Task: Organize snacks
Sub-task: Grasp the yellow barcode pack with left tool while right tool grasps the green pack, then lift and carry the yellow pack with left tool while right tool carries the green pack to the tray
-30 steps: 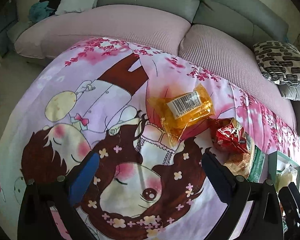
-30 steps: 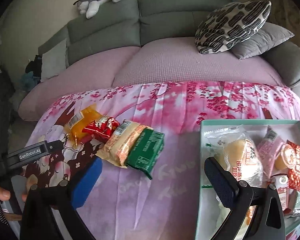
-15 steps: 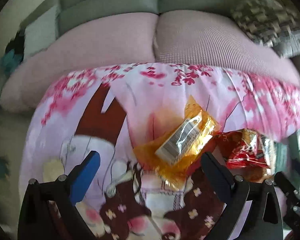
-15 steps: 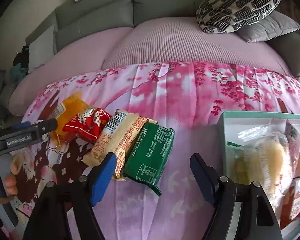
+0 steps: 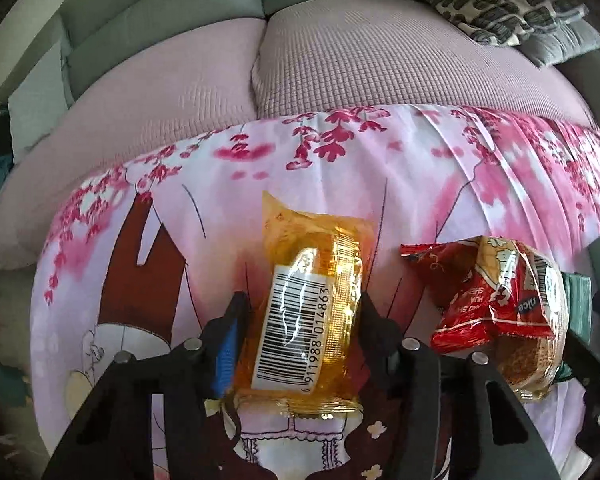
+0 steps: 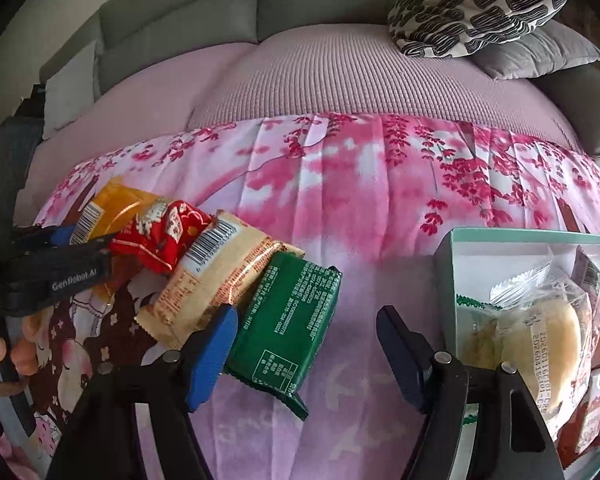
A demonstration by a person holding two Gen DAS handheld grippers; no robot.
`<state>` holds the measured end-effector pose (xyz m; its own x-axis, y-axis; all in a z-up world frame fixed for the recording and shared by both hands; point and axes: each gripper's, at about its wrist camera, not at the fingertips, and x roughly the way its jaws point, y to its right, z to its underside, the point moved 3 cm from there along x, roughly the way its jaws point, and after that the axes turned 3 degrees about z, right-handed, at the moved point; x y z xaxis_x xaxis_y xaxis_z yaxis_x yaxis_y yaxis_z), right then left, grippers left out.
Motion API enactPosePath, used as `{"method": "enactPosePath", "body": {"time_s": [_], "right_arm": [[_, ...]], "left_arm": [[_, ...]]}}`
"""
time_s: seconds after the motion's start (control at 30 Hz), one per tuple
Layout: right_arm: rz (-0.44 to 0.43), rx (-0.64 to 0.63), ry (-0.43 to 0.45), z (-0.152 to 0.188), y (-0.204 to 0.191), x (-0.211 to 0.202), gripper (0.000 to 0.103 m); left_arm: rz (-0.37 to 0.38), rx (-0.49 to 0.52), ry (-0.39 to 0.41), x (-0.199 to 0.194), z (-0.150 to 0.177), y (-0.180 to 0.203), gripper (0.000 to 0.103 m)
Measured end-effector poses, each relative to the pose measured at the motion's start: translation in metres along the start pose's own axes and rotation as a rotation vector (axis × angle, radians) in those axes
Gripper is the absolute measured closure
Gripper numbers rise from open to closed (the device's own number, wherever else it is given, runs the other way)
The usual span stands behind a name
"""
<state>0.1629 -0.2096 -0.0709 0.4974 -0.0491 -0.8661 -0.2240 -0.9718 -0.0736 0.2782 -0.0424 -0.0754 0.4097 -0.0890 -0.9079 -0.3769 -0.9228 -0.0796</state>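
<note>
Pale green open box (image 6: pixel 512 237) holds wrapped snacks.
Left of it, left tool (image 5: pixel 300 312), just closing, pinches the orange crinkly packet (image 5: pixel 312 312); right tool (image 6: pixel 304 320) spread.

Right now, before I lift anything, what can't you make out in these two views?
- Left wrist: orange packet front is face down; red packet hides the snacks beyond.
- Right wrist: box contents are cut off by the frame edge; green packet print is too small.
</note>
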Motion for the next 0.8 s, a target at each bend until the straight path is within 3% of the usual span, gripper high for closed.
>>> {"method": "enactPosePath", "body": {"time_s": [0.27,0.37,0.5,0.57,0.8], "right_arm": [[0.015,-0.006,-0.046,0.003,-0.006,0.017,0.028],[0.014,-0.006,-0.045,0.006,-0.005,0.018,0.035],[0.034,-0.013,-0.043,0.006,-0.003,0.02,0.056],[0.032,-0.014,-0.04,0.007,-0.001,0.02,0.061],[0.014,-0.015,-0.03,0.015,0.002,0.006,0.061]], "left_arm": [[0.008,-0.121,-0.026,-0.003,0.011,-0.01,0.059],[-0.009,-0.155,-0.033,-0.007,0.019,-0.01,0.059],[-0.011,-0.199,-0.035,-0.015,0.036,-0.008,0.059],[-0.008,-0.222,-0.038,-0.018,0.04,-0.008,0.059],[-0.035,-0.287,-0.044,-0.026,0.055,-0.005,0.06]]}}
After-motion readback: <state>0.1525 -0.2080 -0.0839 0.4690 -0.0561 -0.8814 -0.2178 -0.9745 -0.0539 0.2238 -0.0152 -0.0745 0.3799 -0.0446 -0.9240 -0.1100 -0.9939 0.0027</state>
